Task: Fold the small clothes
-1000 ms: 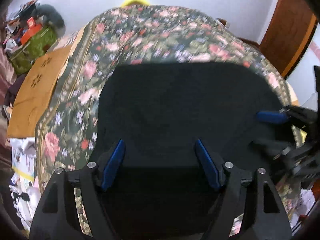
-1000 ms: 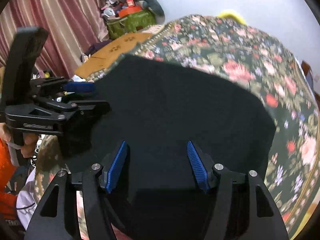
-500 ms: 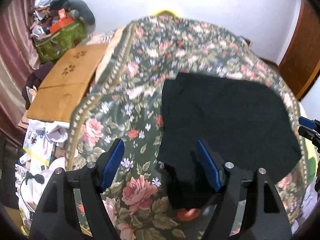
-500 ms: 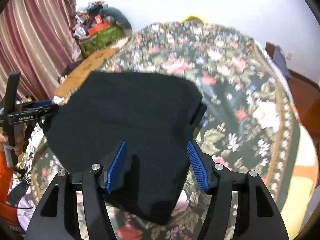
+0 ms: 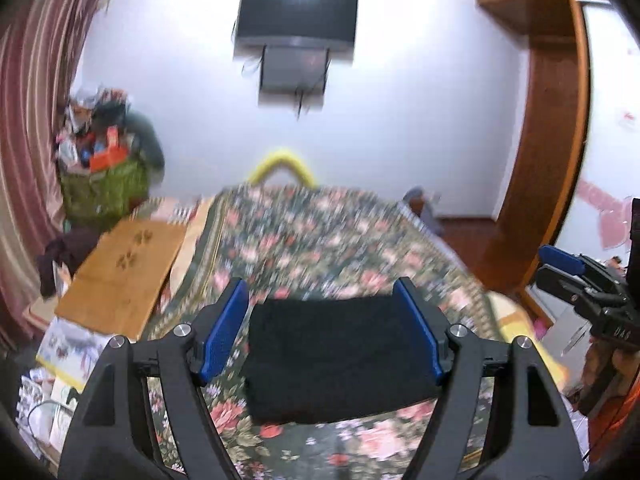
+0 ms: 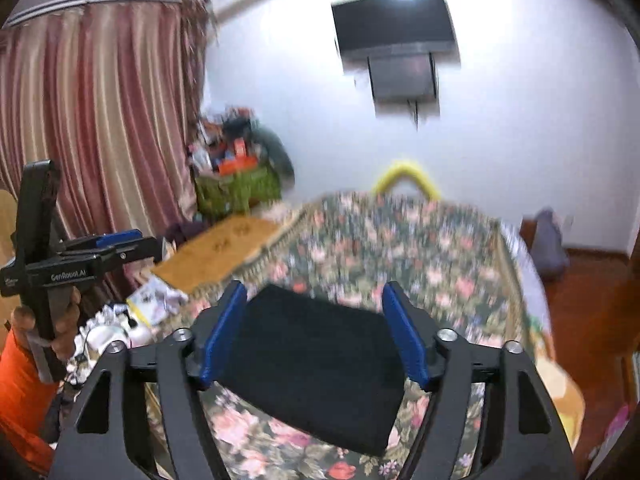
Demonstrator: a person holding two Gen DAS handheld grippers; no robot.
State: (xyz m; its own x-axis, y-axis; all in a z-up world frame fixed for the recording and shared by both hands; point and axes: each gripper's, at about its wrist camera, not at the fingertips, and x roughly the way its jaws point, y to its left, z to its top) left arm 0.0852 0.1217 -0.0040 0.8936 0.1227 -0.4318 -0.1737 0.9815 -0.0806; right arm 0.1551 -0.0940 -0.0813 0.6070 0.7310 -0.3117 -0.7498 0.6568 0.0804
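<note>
A folded black garment (image 5: 340, 356) lies flat on the floral bedspread (image 5: 320, 240) near the bed's front edge; it also shows in the right wrist view (image 6: 316, 364). My left gripper (image 5: 326, 332) is open and empty, raised above and behind the garment. My right gripper (image 6: 314, 332) is open and empty, also held back above it. The left gripper appears at the left of the right wrist view (image 6: 120, 244), the right gripper at the right edge of the left wrist view (image 5: 560, 264).
A brown cardboard sheet (image 5: 120, 276) lies left of the bed. A green bag of clutter (image 5: 100, 184) stands in the corner by a striped curtain (image 6: 100, 120). A TV (image 5: 296, 16) hangs on the far wall. A wooden door frame (image 5: 548, 140) stands at the right.
Both grippers have pulled up and back from the black garment, which now looks small and lies folded on the bed. Both views have tilted up toward the far wall.
</note>
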